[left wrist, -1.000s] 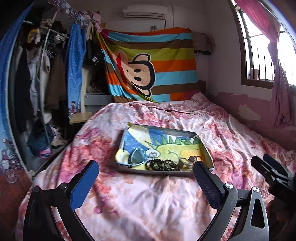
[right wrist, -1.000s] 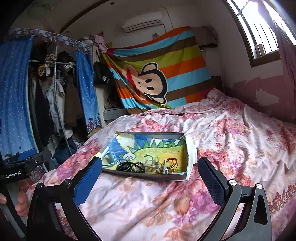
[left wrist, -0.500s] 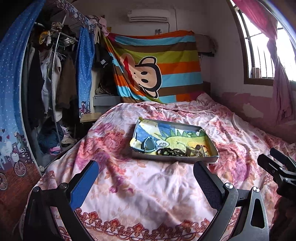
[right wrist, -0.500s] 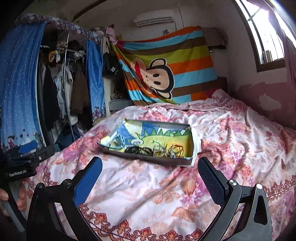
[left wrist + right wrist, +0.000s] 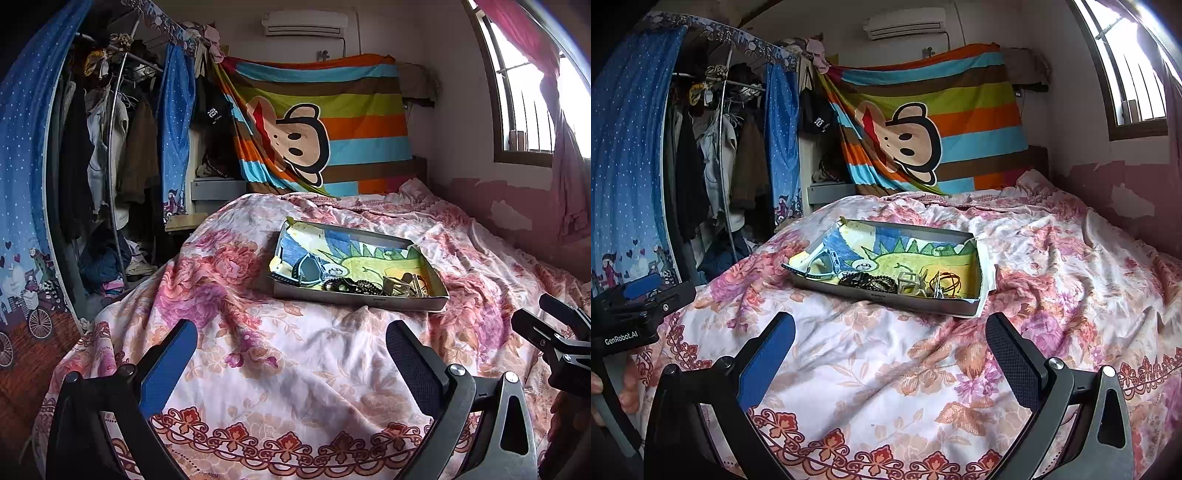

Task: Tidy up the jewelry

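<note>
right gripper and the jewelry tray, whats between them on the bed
Only bare floral bedspread, rumpled, with nothing lying on it. The right wrist view shows the open right gripper held short of the tray, apart from it.

I am standing in a home bedroom: a bed [image 5: 332, 354] under a floral quilt is filling the middle of the frame, an open clothes rack [image 5: 110, 147] is hanging full at the left, a striped monkey blanket [image 5: 321, 125] is draping the far wall, an air conditioner [image 5: 304, 24] is sitting top centre, and a curtained window [image 5: 524, 103] is glowing upper right.
</note>
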`<state>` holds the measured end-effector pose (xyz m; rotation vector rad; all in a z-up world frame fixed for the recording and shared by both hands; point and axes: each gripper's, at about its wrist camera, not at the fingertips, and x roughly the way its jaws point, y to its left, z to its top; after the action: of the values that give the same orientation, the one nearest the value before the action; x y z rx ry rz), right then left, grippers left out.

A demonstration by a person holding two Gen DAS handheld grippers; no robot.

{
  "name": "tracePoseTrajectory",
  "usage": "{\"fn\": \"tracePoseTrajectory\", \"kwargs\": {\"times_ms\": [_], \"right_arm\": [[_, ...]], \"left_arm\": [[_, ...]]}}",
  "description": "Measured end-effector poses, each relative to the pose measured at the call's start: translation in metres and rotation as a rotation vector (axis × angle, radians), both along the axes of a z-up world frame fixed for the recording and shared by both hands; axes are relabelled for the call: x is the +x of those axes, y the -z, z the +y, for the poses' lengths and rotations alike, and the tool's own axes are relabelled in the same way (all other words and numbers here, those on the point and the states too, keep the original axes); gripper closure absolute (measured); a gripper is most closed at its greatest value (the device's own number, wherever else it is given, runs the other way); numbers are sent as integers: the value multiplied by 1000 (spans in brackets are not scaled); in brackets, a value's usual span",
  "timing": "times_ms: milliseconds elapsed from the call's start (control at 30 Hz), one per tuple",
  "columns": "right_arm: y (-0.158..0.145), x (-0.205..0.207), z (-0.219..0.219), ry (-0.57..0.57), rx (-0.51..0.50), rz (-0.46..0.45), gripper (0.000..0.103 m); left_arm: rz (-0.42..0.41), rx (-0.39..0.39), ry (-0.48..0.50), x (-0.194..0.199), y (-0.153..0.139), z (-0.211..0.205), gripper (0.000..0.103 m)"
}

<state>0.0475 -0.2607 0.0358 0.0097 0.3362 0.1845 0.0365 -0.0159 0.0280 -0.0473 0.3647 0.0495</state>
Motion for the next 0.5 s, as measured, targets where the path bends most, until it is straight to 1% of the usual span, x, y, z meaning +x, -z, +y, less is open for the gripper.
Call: {"fn": "tracePoseTrajectory", "kwargs": {"times_ms": [500], "right_arm": [[1,1,1,1,-2,2,2]], "left_arm": [[2,1,2,-1,2,0,0]]}}
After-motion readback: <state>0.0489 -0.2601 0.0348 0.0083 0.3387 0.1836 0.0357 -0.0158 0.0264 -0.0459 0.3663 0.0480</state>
